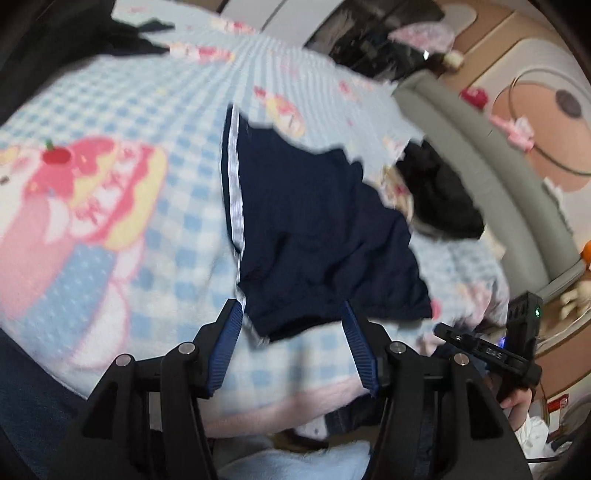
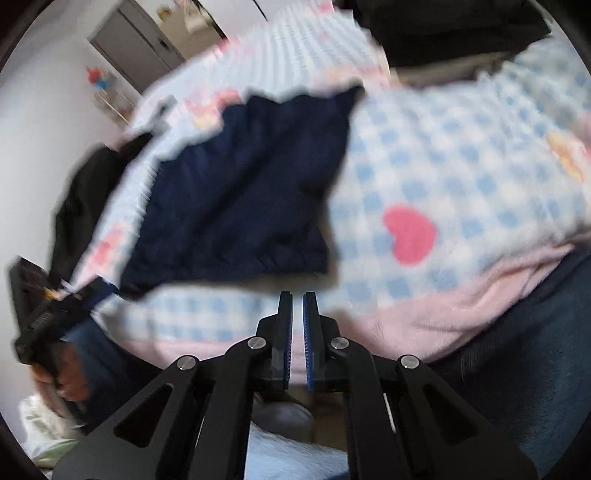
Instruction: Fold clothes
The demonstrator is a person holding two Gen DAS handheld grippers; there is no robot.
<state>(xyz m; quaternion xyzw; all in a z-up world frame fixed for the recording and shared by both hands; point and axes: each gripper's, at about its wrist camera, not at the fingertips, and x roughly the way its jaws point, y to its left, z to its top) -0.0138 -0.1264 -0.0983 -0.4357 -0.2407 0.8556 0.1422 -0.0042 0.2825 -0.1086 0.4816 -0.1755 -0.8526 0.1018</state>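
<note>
A pair of navy shorts point(image 1: 314, 229) with a white side stripe lies flat on a blue-and-white checked blanket point(image 1: 155, 110). My left gripper point(image 1: 291, 314) is open and empty, its blue pads on either side of the shorts' near hem, just above it. In the right wrist view the shorts point(image 2: 240, 199) lie left of centre. My right gripper point(image 2: 297, 299) is shut and empty, a little short of the shorts' near edge. The right gripper's body point(image 1: 491, 350) shows at the lower right of the left wrist view. Both views are blurred.
The blanket point(image 2: 461, 155) carries pink cake and heart prints and has a pink border at its near edge. Dark clothes point(image 1: 439, 192) lie to the right of the shorts, and more dark clothes point(image 2: 443, 33) lie at the far side. A grey sofa edge point(image 1: 480, 155) runs behind.
</note>
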